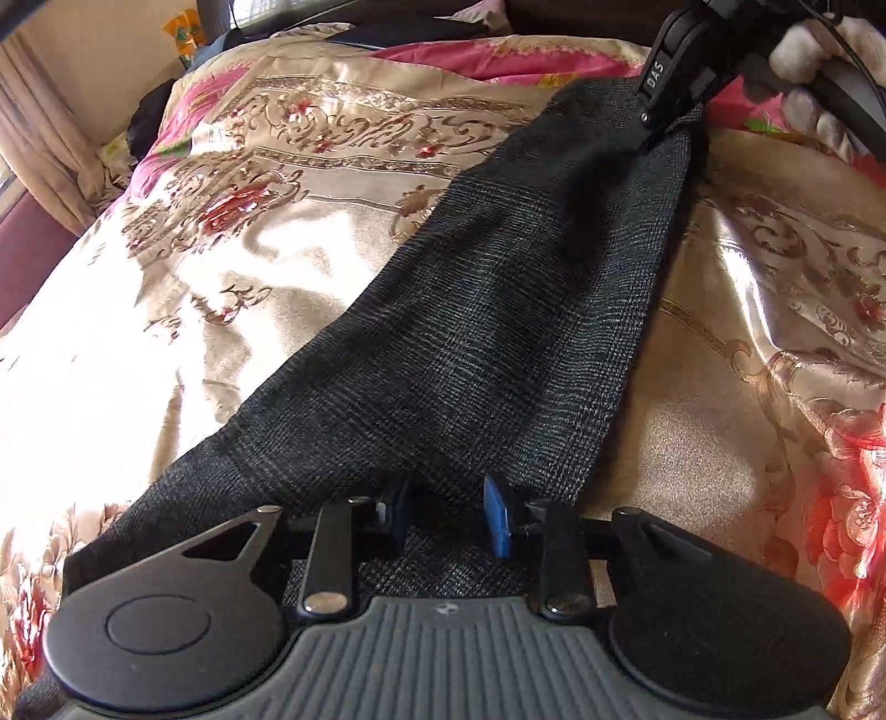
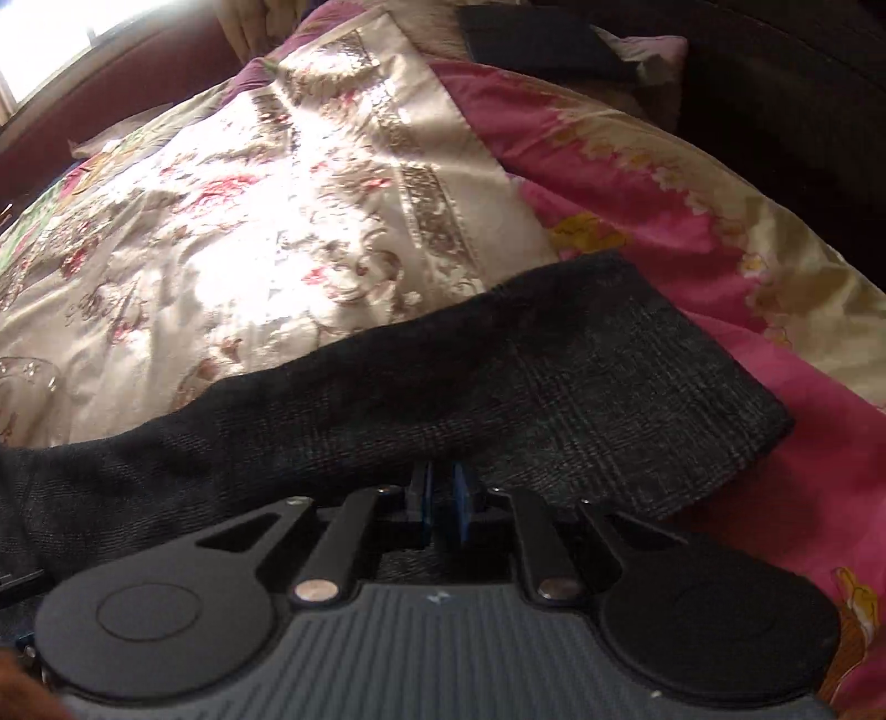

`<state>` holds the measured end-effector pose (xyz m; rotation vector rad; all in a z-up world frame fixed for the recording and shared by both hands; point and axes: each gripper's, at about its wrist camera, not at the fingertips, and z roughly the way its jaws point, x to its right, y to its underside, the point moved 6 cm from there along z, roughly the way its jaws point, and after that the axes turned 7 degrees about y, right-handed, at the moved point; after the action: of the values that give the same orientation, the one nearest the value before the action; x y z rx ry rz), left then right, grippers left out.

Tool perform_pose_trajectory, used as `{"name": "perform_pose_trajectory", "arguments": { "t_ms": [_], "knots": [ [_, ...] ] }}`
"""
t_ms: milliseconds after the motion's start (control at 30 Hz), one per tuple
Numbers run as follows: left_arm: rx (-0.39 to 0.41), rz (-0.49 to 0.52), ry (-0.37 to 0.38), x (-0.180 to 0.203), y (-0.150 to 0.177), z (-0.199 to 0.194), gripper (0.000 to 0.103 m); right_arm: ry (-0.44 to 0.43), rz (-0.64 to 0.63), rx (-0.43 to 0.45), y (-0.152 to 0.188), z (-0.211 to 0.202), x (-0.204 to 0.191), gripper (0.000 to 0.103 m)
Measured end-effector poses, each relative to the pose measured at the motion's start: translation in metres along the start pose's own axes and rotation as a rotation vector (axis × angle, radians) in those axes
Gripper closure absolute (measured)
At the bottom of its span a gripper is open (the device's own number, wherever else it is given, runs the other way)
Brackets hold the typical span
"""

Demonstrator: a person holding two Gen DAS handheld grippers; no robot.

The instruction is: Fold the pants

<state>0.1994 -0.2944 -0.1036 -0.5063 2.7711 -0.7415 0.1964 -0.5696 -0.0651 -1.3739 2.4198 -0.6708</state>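
Observation:
Dark grey checked pants lie stretched across a shiny floral bedspread. My left gripper is at the near end of the pants, its blue pads apart with cloth lying between them. My right gripper shows at the far end in the left wrist view, pinching the cloth there. In the right wrist view the right gripper has its pads nearly together on the edge of the pants, near the leg's hem.
The bedspread has a pink floral border. A curtain hangs at the left. A dark folded cloth lies at the bed's far side. A gloved hand holds the right gripper.

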Motion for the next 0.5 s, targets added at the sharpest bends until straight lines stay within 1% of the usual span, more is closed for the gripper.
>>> {"name": "perform_pose_trajectory", "arguments": {
  "t_ms": [33,67,167,233,300,367,433,500],
  "knots": [
    [0.002,0.007,0.003,0.001,-0.003,-0.001,0.059,0.029,0.042,0.006,-0.002,0.001,0.017,0.095],
    [0.006,0.009,0.008,0.002,-0.008,-0.001,0.059,0.037,0.120,0.019,-0.002,-0.005,0.039,0.094],
    [0.010,0.016,0.014,0.003,-0.016,-0.003,0.059,-0.015,0.278,0.060,0.010,-0.036,0.071,0.093],
    [0.014,0.030,0.022,0.006,-0.022,-0.002,0.059,-0.019,0.325,0.047,0.025,-0.046,0.081,0.090],
    [0.010,0.054,0.030,0.012,-0.030,0.003,0.059,-0.021,0.380,0.019,0.038,-0.046,0.089,0.090],
    [0.010,0.080,0.039,0.018,-0.035,0.005,0.059,-0.047,0.446,0.005,0.045,-0.041,0.092,0.090],
    [0.011,0.107,0.050,0.025,-0.039,0.008,0.058,-0.090,0.543,0.014,0.048,-0.034,0.096,0.088],
    [0.009,0.125,0.052,0.030,-0.041,0.011,0.058,-0.123,0.618,0.032,0.047,-0.025,0.099,0.079]
  ]
}}
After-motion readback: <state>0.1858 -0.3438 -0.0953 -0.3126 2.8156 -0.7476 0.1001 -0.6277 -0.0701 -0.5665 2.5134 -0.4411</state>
